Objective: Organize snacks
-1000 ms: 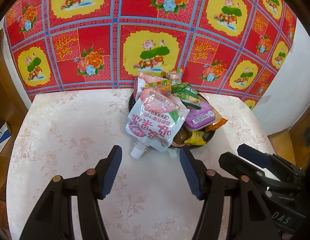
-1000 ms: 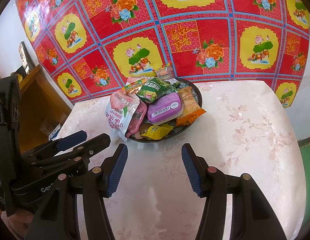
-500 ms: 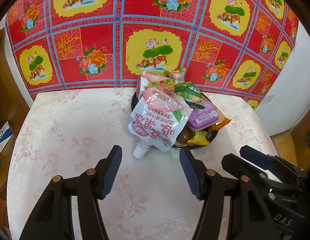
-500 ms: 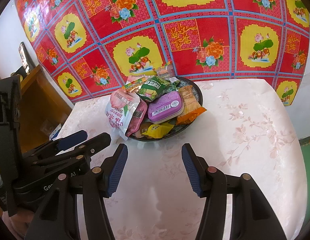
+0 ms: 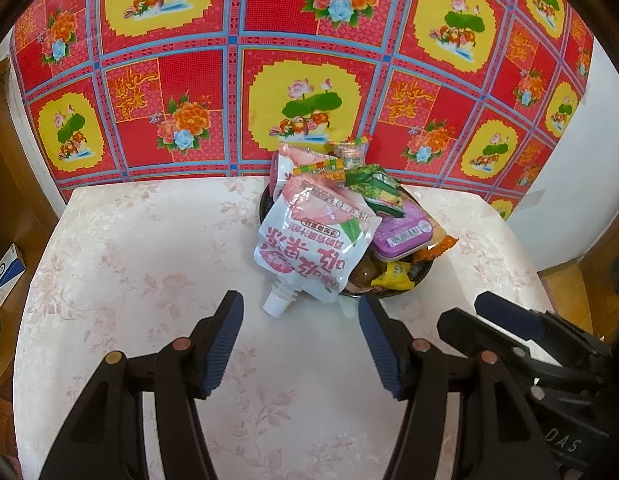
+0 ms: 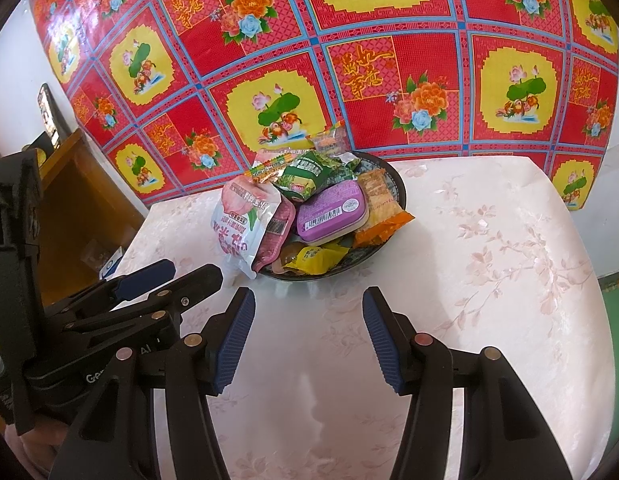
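A dark bowl (image 6: pixel 397 188) piled with snacks stands at the back of the table; its rim also shows in the left wrist view (image 5: pixel 423 276). A white and pink spouted jelly pouch (image 5: pixel 313 246) hangs over its near left edge, also seen in the right wrist view (image 6: pixel 239 224). A purple tin (image 6: pixel 333 212), a green packet (image 6: pixel 313 174), an orange packet (image 6: pixel 379 208) and a yellow packet (image 6: pixel 315 258) lie in it. My left gripper (image 5: pixel 301 344) is open and empty, just short of the pouch's spout. My right gripper (image 6: pixel 309 338) is open and empty in front of the bowl.
The table has a pale floral cloth (image 5: pixel 149 264). A red and yellow flowered cloth (image 5: pixel 309 60) hangs behind it. A wooden cabinet (image 6: pixel 81 200) stands to the left, a white wall (image 5: pixel 569 200) to the right. Each gripper shows in the other's view.
Both grippers have drawn back slightly from the bowl and lifted a little. Both stay open. The snacks have not moved.
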A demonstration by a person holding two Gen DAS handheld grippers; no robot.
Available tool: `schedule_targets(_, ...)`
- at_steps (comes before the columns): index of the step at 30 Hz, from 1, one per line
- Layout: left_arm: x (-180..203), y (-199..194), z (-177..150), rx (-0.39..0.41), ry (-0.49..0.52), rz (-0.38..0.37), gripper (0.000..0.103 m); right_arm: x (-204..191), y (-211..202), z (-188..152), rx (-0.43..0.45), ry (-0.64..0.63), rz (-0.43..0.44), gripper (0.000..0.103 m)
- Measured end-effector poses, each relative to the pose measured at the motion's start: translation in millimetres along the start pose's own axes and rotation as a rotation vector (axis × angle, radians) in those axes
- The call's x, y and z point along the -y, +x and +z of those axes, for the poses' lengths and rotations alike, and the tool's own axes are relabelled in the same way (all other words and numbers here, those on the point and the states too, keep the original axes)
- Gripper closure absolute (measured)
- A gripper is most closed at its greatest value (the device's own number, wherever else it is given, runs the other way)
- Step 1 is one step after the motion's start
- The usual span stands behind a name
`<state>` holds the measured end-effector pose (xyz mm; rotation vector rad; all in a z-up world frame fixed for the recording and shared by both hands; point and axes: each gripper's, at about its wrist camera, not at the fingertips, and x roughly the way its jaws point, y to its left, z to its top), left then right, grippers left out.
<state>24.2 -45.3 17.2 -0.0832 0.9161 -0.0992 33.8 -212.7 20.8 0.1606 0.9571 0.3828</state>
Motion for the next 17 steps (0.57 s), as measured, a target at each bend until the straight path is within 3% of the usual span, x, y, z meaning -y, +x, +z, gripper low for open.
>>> schedule_targets(17, 0.3, -0.3, -2.3, -0.011, 0.000, -0.003, 0.040, 0.0, -0.9, -2.6, -0.001, 0.004, 0.000, 0.045)
